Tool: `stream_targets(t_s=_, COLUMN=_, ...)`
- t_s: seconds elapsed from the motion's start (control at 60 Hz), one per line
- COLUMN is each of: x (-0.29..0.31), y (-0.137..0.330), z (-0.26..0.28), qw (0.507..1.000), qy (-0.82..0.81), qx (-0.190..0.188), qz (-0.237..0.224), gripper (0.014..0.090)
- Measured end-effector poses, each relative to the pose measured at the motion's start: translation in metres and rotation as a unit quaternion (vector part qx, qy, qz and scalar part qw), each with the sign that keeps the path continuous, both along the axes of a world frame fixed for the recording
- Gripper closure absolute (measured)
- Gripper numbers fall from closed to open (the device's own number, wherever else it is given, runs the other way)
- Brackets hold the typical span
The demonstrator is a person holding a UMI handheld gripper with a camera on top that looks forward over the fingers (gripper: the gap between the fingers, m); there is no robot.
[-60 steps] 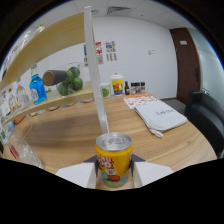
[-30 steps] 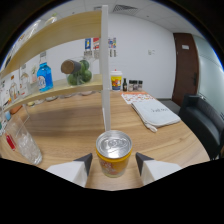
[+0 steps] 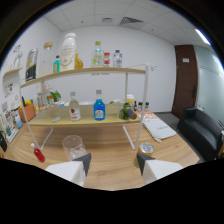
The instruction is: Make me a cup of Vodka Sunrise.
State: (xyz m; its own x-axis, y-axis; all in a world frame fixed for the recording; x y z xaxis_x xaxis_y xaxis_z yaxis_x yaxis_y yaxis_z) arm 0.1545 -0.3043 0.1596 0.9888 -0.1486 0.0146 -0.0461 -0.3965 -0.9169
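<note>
Gripper view: the tongs (image 3: 114, 165) are spread with nothing between their fingers, held above the wooden desk (image 3: 110, 157). The can (image 3: 145, 149) stands on the desk just beside the right finger, apparently outside the gap. A clear glass (image 3: 74, 147) stands ahead of the left finger. Bare desk lies between them; beyond stands a shelf (image 3: 85, 120) bearing a blue bottle (image 3: 99, 110).

Can (image 3: 145, 149): only its top and upper side showed; the rest sat hidden behind the right finger.
Glass (image 3: 74, 148): its base was covered by the left finger.
Fingers (image 3: 148, 169): only their tips showed, the rest cut off by dark at the near edge.
Bottle labels on the shelf (image 3: 85, 121): too blurred to read.
Papers on the far right of the worktop (image 3: 161, 131): print too small to tell.
</note>
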Motion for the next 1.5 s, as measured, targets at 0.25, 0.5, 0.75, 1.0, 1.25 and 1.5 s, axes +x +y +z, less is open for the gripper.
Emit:
stream_targets(t_s=0.25, x=-0.101, y=-0.013, z=-0.013, qw=0.999, qy=0.021, qx=-0.009, qz=0.041, gripper=0.0186)
stream_targets(t_s=0.5, x=-0.164, y=0.054, z=0.039, qw=0.995, qy=0.038, qx=0.051, qz=0.071, gripper=0.0182)
stream_targets(t_s=0.75, x=-0.201, y=0.146, z=0.068, qw=0.992, qy=0.03, qx=0.08, qz=0.095, gripper=0.0234)
stream_targets(t_s=1.0, x=-0.203, y=0.195, z=0.029, qw=0.997, qy=0.015, qx=0.027, qz=0.069, gripper=0.0605)
stream_targets(t_s=1.25, x=-0.202, y=0.197, z=0.028, qw=0.997, qy=0.011, qx=0.028, qz=0.064, gripper=0.0692)
stream_targets(t_s=1.5, x=-0.21, y=0.169, z=0.073, qw=0.994, qy=0.018, qx=0.063, qz=0.082, gripper=0.0696)
